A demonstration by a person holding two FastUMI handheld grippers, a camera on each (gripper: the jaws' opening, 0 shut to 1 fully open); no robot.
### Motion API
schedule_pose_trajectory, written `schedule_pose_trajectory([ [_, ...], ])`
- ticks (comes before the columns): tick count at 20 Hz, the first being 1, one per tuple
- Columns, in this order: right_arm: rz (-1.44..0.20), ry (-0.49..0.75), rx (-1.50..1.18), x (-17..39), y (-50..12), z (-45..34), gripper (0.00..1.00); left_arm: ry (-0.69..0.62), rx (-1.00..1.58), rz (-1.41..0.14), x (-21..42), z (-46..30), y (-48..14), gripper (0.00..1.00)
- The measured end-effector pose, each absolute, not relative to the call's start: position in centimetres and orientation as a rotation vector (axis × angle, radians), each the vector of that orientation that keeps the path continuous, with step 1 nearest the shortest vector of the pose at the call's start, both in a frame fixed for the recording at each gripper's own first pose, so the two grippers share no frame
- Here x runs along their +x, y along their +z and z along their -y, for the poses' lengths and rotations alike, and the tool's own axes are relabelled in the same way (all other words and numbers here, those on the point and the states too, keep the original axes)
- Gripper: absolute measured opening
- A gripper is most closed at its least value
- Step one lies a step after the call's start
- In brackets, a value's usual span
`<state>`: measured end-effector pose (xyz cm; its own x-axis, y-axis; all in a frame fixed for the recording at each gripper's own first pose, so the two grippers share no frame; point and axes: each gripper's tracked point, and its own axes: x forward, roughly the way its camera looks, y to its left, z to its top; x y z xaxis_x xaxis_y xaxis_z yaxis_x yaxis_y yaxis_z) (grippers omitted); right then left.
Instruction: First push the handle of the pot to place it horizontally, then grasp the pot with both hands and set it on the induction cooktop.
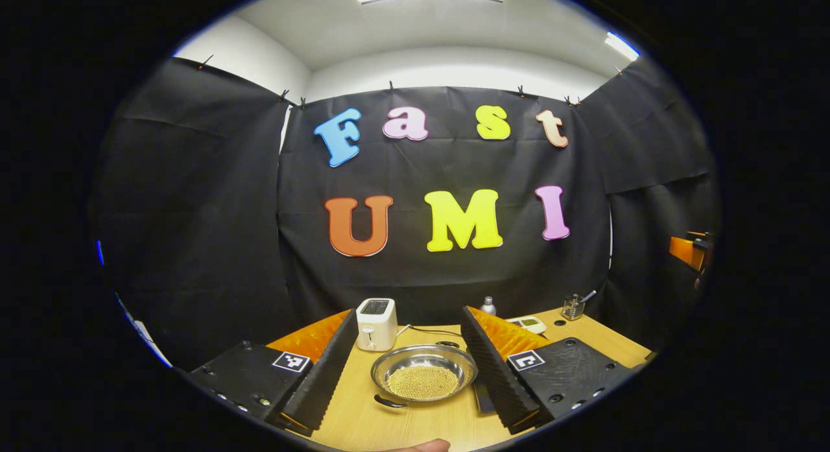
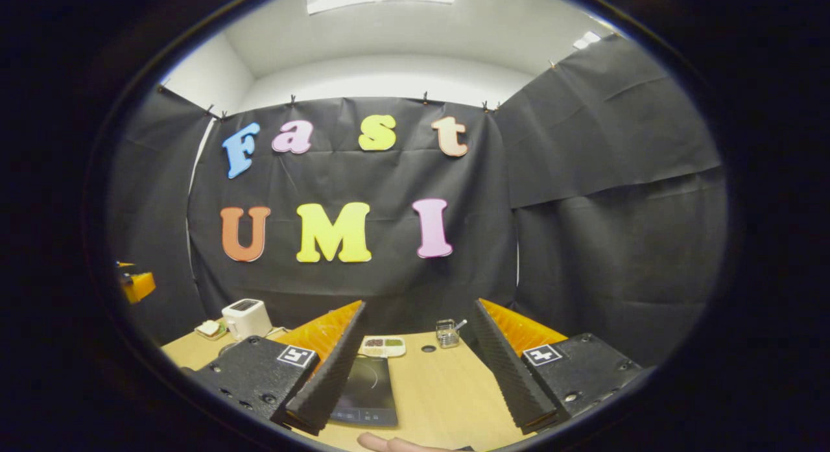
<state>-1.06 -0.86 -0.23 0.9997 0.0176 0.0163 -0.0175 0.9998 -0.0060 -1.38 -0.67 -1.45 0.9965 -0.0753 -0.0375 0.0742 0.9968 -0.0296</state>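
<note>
Pot [image 1: 424,374] sits on the table [image 1: 363,419] between the left claw's [image 1: 405,368] spread, empty fingers, its handle [image 1: 389,402] pointing back toward the claw, toaster [image 1: 376,323] beyond. Cooktop [image 2: 364,390] lies ahead of the right claw [image 2: 415,374], beside its left finger [image 2: 327,380]; that claw is released too.
</note>
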Motion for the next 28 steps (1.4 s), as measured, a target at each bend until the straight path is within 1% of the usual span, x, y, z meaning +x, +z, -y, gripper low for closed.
schedule_pose_trajectory([
  [1, 0.016, 0.022, -0.004, -1.0, -0.2, 0.8, 0.97, -0.081, -0.024, -0.05, -1.3, 0.9, -1.9, 0.85],
  [2, 0.016, 0.026, -0.004, -1.0, -0.3, 0.7, 0.97, -0.081, -0.015, -0.061, -1.2, 1.1, -2.4, 0.92],
  [3, 0.017, 0.028, -0.004, -0.9, -0.2, 0.7, 0.97, -0.082, -0.008, -0.067, -1.1, 1.3, -2.8, 0.81],
  [4, 0.02, 0.03, -0.005, -1.0, -0.2, 0.7, 0.97, -0.088, -0.003, -0.074, -0.8, 1.6, -3.2, 0.77],
  [5, 0.023, 0.032, -0.006, -1.0, -0.1, 0.7, 0.97, -0.099, -0.005, -0.083, -0.6, 2.0, -3.6, 0.8],
  [6, 0.025, 0.031, -0.011, -1.0, -0.2, 0.8, 0.97, -0.118, -0.012, -0.095, -0.4, 2.7, -4.1, 0.67],
  [7, 0.029, 0.03, -0.016, -1.0, -0.1, 0.8, 1.0, -0.122, -0.025, -0.106, -0.3, 2.8, -4.5, 0.51],
  [8, 0.032, 0.029, -0.019, -1.0, -0.2, 0.8, 0.97, -0.135, -0.036, -0.129, -0.4, 3.3, -5.2, 0.34],
  [9, 0.032, 0.03, -0.021, -1.1, -0.2, 0.7, 0.97, -0.155, -0.045, -0.15, -0.4, 3.9, -5.8, 0.35],
  [10, 0.031, 0.032, -0.021, -1.1, -0.4, 0.7, 0.97, -0.171, -0.05, -0.168, -0.3, 4.4, -6.4, 0.33],
  [11, 0.029, 0.035, -0.019, -1.2, -0.4, 0.7, 0.97, -0.183, -0.056, -0.181, -0.1, 4.8, -7.0, 0.2],
  [12, 0.025, 0.037, -0.017, -1.1, -0.7, 0.7, 0.97, -0.191, -0.057, -0.208, -0.1, 4.9, -7.8, 0.03],
  [13, 0.027, 0.033, -0.018, -0.9, -0.7, 0.8, 0.97, -0.199, -0.052, -0.242, -0.2, 5.2, -9.0, 0.01],
  [14, 0.032, 0.025, -0.025, -0.6, -0.8, 1.0, 1.0, -0.208, -0.053, -0.257, 0.0, 5.4, -9.6, 0.01],
  [15, 0.04, 0.013, -0.035, -0.4, -0.7, 1.3, 0.96, -0.214, -0.048, -0.28, 0.3, 5.6, -10.6, 0.01],
  [17, 0.029, 0.006, -0.041, -0.2, -1.1, 1.4, 0.97, -0.203, -0.037, -0.338, 0.6, 5.4, -12.9, 0.01],
  [21, 0.023, 0.02, -0.043, 0.0, -1.3, 1.0, 0.97, -0.244, -0.045, -0.427, 1.1, 6.3, -16.8, 0.01],
  [22, 0.026, 0.032, -0.042, 0.0, -1.3, 0.7, 1.0, -0.243, -0.045, -0.444, 1.3, 6.1, -17.5, 0.01],
  [24, 0.022, 0.067, -0.039, 0.0, -1.4, -0.1, 1.0, -0.226, -0.047, -0.486, 1.8, 5.5, -19.7, 0.01],
  [25, 0.021, 0.077, -0.038, 0.0, -1.4, -0.2, 0.97, -0.223, -0.053, -0.513, 1.9, 5.5, -20.8, 0.01],
  [28, 0.035, 0.076, -0.055, 0.1, -1.4, -0.2, 0.97, -0.217, -0.057, -0.586, 2.2, 5.2, -24.2, 0.01],
])
